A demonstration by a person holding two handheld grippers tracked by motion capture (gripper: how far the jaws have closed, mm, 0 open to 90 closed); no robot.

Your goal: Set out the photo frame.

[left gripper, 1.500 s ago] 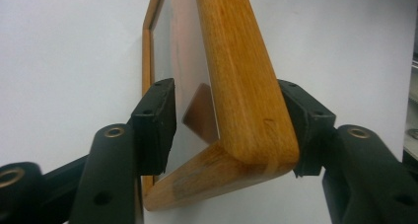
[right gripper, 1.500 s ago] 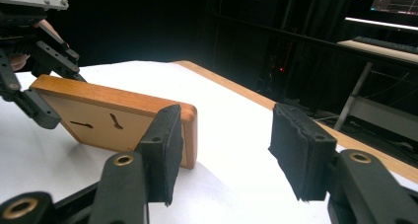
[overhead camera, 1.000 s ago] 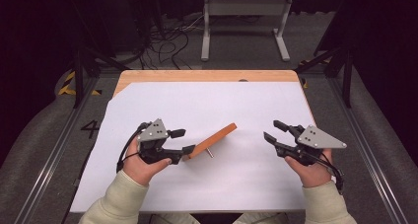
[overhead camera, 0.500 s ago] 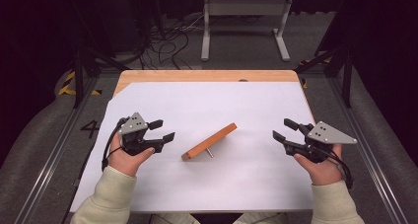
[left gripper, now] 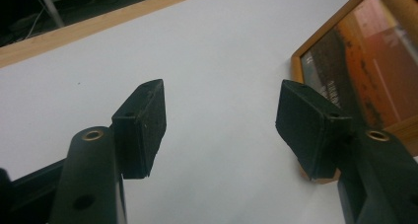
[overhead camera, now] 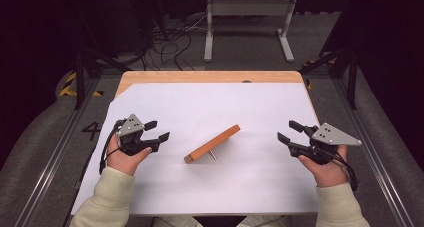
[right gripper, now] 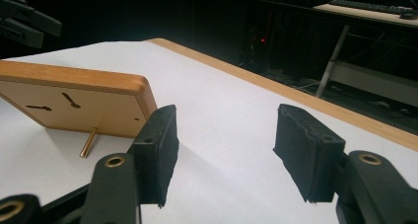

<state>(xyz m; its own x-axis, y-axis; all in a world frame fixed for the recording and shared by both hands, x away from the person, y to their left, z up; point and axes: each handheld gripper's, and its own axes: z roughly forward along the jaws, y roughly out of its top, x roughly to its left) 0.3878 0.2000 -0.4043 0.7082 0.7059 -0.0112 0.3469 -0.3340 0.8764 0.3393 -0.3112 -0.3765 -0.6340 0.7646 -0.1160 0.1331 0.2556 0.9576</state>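
White sheet [overhead camera: 210,112], propped picture frame [overhead camera: 212,143], open claws apart

A wooden picture frame [overhead camera: 212,143] stands tilted on the white surface [overhead camera: 250,187], propped by a thin brass peg [overhead camera: 212,154], its plain back showing two keyhole slots

Wooden frame [overhead camera: 212,143] between open hand-held grippers

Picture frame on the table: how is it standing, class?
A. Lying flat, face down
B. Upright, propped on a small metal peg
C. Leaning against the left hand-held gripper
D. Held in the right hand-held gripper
B: the right gripper view shows the frame upright on the table, its peg slanting down behind it.
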